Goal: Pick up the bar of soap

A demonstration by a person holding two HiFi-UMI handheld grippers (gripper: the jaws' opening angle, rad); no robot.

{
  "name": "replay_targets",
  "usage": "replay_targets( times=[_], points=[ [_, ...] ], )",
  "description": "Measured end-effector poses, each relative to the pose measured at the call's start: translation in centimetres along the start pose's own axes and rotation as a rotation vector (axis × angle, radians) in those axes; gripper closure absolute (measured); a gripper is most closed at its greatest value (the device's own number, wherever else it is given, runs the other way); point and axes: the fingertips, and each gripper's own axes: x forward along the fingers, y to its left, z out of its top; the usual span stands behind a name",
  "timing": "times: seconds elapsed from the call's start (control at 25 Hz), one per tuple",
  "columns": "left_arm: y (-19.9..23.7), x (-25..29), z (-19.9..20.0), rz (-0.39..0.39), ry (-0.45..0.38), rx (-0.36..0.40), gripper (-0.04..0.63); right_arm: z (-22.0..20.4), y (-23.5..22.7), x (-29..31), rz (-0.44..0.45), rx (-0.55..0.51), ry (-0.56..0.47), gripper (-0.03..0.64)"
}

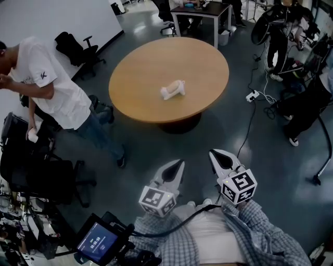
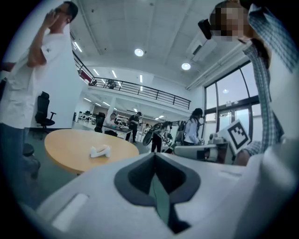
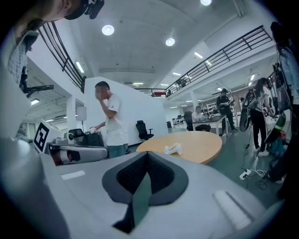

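Note:
A small white lumpy object, the bar of soap (image 1: 173,89), lies near the middle of the round wooden table (image 1: 145,67). It also shows far off in the left gripper view (image 2: 100,151) and in the right gripper view (image 3: 173,149). Both grippers are held close to my body, well short of the table and above the grey floor. My left gripper (image 1: 179,163) (image 2: 154,157) has its jaws together with nothing between them. The right gripper (image 1: 214,153) (image 3: 146,154) is also shut and empty, just right of the left one.
A person in a white T-shirt (image 1: 49,85) stands left of the table beside black office chairs (image 1: 31,166). A power strip with cables (image 1: 253,95) lies on the floor to the table's right, near other people (image 1: 304,98). A desk (image 1: 200,11) stands behind the table.

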Motion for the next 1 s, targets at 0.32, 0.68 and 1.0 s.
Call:
replay_targets(
  times=[0.32, 0.68, 1.0],
  points=[
    [-0.2, 0.3, 0.2, 0.003, 0.007, 0.000, 0.598, 0.3, -0.4, -0.1, -0.005, 0.019, -0.004, 0.615],
    [-0.3, 1.0, 0.6, 0.018, 0.005, 0.005, 0.598, 0.9, -1.7, -0.6, -0.022, 0.028, -0.003, 0.615],
    [-0.7, 2.0, 0.5, 0.081, -0.007, 0.001, 0.598, 0.6, -3.6, -1.2, 0.034, 0.000, 0.023, 0.615]
  ],
)
